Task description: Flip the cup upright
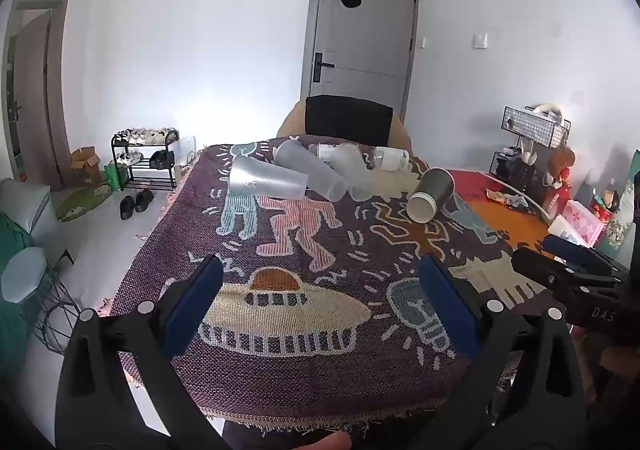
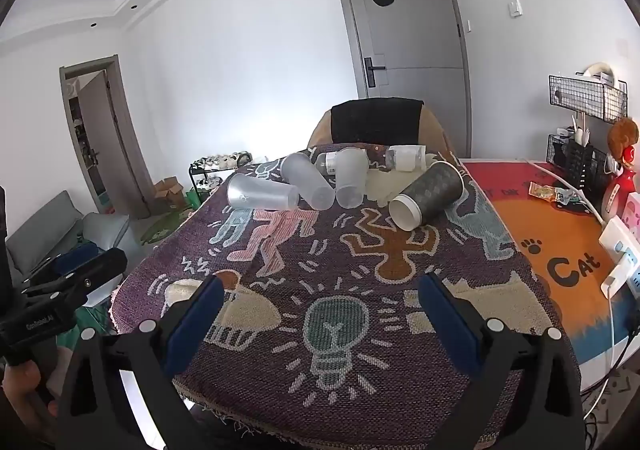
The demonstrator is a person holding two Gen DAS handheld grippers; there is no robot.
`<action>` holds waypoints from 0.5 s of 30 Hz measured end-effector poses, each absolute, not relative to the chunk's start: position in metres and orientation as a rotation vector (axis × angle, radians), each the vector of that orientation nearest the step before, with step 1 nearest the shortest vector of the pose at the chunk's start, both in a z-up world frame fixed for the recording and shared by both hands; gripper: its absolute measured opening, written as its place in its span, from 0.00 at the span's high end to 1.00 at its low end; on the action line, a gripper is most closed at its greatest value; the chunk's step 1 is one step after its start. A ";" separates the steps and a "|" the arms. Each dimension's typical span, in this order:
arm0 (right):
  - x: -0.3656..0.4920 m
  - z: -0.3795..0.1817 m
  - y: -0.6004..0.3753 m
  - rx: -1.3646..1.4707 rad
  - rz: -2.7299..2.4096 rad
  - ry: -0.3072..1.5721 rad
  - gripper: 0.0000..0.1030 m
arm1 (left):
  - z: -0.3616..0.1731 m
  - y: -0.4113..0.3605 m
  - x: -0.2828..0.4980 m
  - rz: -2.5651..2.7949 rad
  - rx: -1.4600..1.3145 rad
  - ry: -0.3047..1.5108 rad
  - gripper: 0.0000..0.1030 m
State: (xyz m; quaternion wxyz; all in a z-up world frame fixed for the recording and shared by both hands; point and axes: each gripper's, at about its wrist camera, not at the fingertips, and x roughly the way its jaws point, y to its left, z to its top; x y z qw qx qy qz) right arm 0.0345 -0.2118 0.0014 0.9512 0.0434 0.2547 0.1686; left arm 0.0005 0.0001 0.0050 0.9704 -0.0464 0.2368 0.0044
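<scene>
Several cups lie on their sides at the far end of a patterned purple cloth [image 1: 304, 362] [image 2: 400, 370]. A dark paper cup [image 1: 431, 194] [image 2: 428, 195] with a white base lies at the right. Three frosted plastic cups [image 1: 266, 180] [image 2: 262, 192] lie left of it, one [image 2: 307, 180] angled, one [image 2: 351, 177] pointing toward me. My left gripper [image 1: 320, 282] is open over the near cloth, holding nothing. My right gripper [image 2: 322, 300] is open too, well short of the cups. Each gripper shows at the edge of the other's view.
Clear plastic bottles [image 1: 390, 158] [image 2: 404, 157] lie behind the cups, before a chair back [image 1: 348, 126]. An orange mat [image 2: 560, 250] at the right carries a power strip [image 2: 622, 250], cable, wire racks [image 1: 536, 126] and small items. A shoe rack [image 1: 146, 158] stands on the floor at the left.
</scene>
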 end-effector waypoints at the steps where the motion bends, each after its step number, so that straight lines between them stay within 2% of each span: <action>1: 0.034 0.002 -0.213 0.090 0.343 0.516 0.07 | 0.009 0.000 -0.001 0.007 -0.092 0.477 0.05; 15: 0.033 0.006 -0.217 0.068 0.328 0.509 0.07 | 0.011 0.002 -0.002 0.005 -0.079 0.454 0.05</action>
